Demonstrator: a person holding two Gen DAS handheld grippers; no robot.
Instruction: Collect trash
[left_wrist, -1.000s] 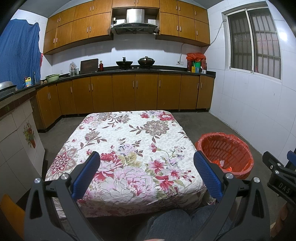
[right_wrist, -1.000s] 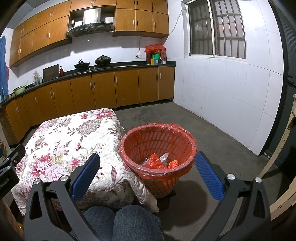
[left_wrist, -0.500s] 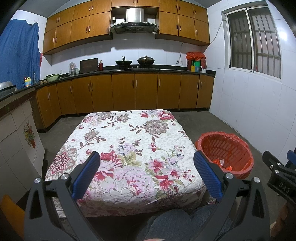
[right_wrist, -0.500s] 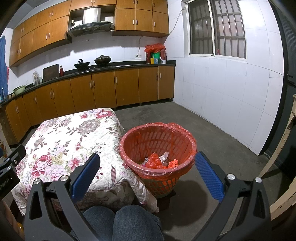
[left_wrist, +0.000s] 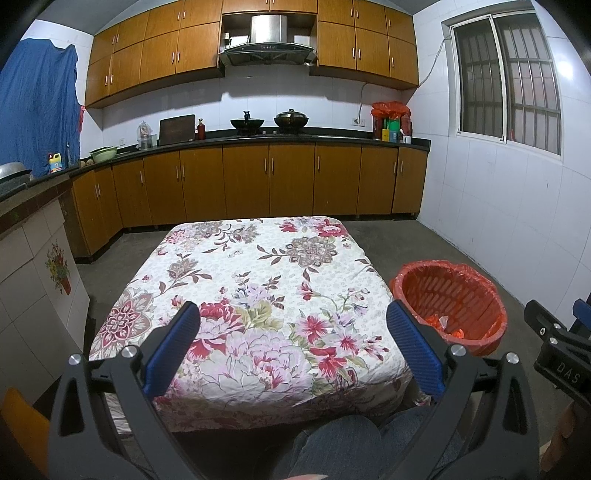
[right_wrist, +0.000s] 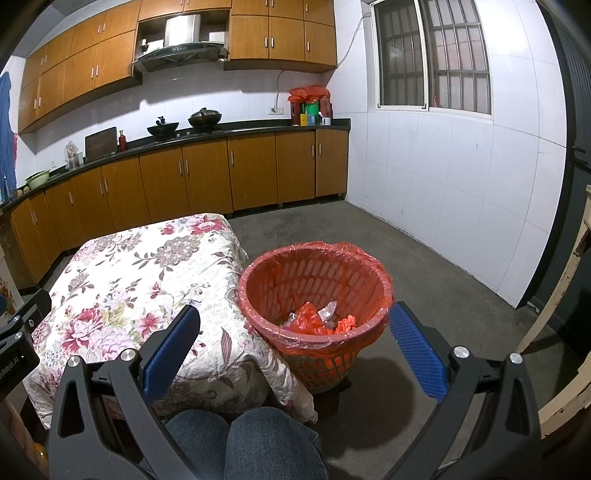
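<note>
An orange basket bin (right_wrist: 369, 275) lined with a red plastic bag stands on the floor to the right of the table; it also shows in the left wrist view (left_wrist: 491, 295). Crumpled red and clear wrappers (right_wrist: 319, 319) lie in its bottom. My left gripper (left_wrist: 293, 332) is open and empty, held above the near edge of the flowered tablecloth (left_wrist: 258, 280). My right gripper (right_wrist: 295, 334) is open and empty, held in front of the bin, above the person's knees.
Wooden kitchen cabinets (left_wrist: 266, 181) and a dark counter with pots run along the back wall. A tiled counter (left_wrist: 33, 236) stands at the left. White tiled wall and window (right_wrist: 436, 55) are at the right. Concrete floor surrounds the bin.
Both grippers have stayed open. The views have shifted only very slightly; nothing has been taken or let go.
</note>
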